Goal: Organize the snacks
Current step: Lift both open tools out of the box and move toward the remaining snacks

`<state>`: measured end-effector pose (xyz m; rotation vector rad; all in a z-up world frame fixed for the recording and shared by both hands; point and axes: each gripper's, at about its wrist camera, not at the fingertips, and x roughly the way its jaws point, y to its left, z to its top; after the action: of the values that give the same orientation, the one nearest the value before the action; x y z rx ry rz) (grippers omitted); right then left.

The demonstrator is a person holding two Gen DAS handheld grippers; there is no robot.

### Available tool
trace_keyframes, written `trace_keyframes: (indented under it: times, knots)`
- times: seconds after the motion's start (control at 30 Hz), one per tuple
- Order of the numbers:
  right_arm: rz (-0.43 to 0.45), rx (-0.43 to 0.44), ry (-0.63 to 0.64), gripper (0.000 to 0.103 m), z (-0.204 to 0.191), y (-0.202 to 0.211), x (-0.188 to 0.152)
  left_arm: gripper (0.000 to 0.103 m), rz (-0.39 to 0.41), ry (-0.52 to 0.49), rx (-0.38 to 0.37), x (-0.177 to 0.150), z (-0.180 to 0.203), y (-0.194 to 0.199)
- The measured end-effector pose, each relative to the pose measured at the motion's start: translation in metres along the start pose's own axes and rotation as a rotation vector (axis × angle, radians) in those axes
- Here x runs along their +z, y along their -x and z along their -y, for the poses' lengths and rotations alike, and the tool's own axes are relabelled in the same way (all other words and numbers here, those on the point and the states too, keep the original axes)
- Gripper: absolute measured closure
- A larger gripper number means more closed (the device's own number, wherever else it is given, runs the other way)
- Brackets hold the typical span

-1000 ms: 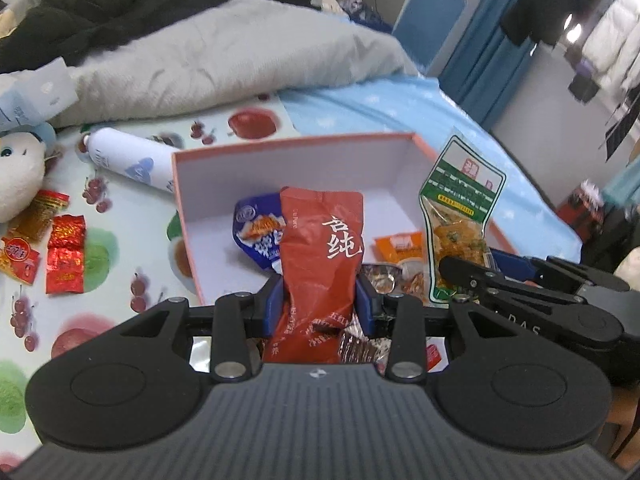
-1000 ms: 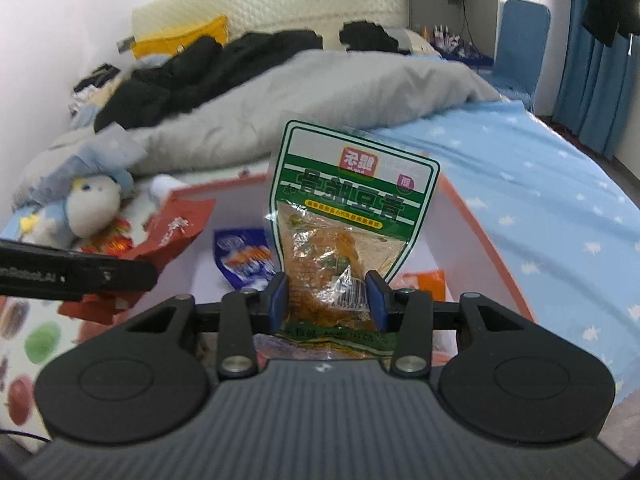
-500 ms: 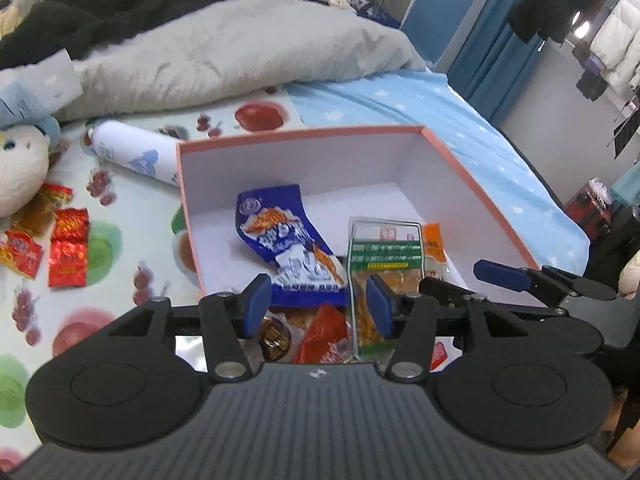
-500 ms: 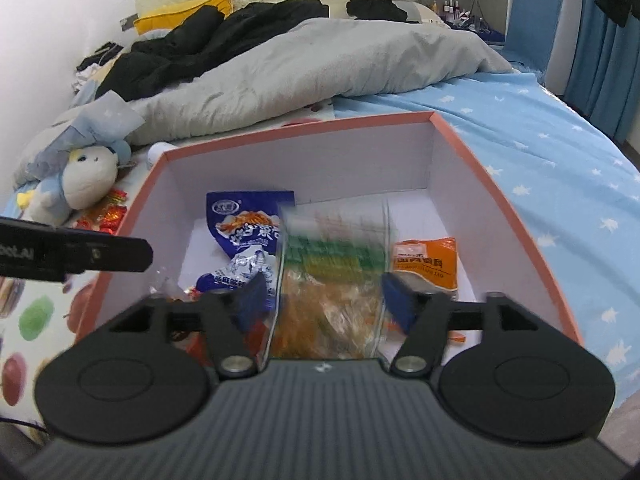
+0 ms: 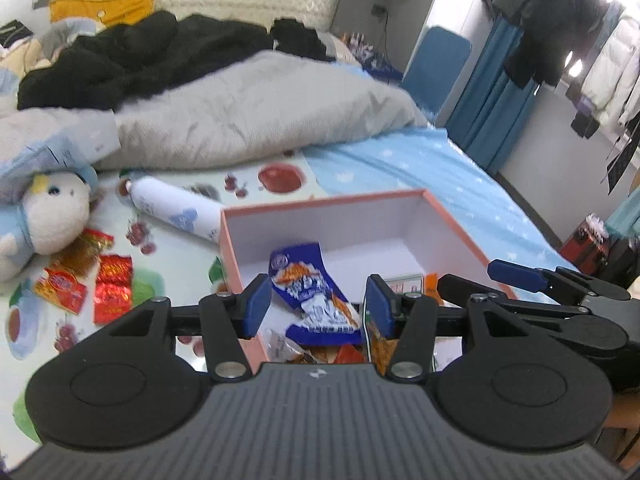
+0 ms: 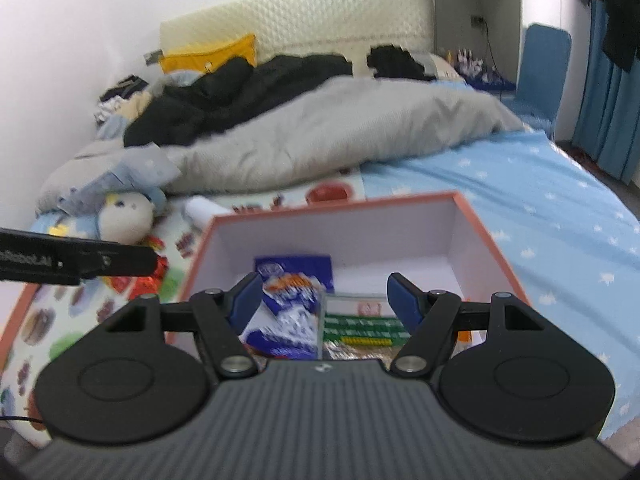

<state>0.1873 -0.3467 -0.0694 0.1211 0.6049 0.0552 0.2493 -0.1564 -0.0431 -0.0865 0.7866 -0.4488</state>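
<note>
A pink box (image 5: 320,205) with white walls stands on the bed and holds several snack packets. A blue packet (image 5: 308,286) lies in its middle, and a green packet (image 6: 360,322) lies flat beside it. A scrap of red wrapper (image 5: 349,354) shows under my left gripper (image 5: 317,304), which hangs open and empty above the box's near left corner. My right gripper (image 6: 324,298) is also open and empty above the box's near edge. It shows at the right of the left wrist view as the right gripper (image 5: 480,280).
Loose red and orange snack packets (image 5: 114,292) lie on the fruit-print mat left of the box, near a plush toy (image 5: 48,216) and a white tube (image 5: 176,208). A grey duvet (image 6: 340,132) and black clothes fill the far bed. Blue star sheet (image 6: 560,220) lies to the right.
The left gripper let go of the red packet and the right let go of the green one; both packets dropped into the box. Both grippers opened and rose away from it.
</note>
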Motion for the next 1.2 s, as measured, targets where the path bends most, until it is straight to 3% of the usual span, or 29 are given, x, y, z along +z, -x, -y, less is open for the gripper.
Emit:
trace_keyframes:
  times: [0.33,0.57,0.93,1.2]
  knots:
    - [0.062,0.048,0.048,0.032,-0.044,0.027,0.018,0.045,0.095,-0.008,0.009,0.005,-0.021,0.054]
    - [0.087,0.095,0.058,0.032,-0.075,0.039,0.016,0.045,0.127,0.041,0.015,-0.006,-0.047,0.087]
    - [0.057,0.154,0.086,0.032,-0.113,0.044,-0.005,0.045,0.126,0.103,0.047,-0.037,-0.088,0.109]
    - [0.035,0.143,0.092,0.032,-0.137,0.047,-0.03,0.045,0.104,0.134,0.089,-0.069,-0.12,0.118]
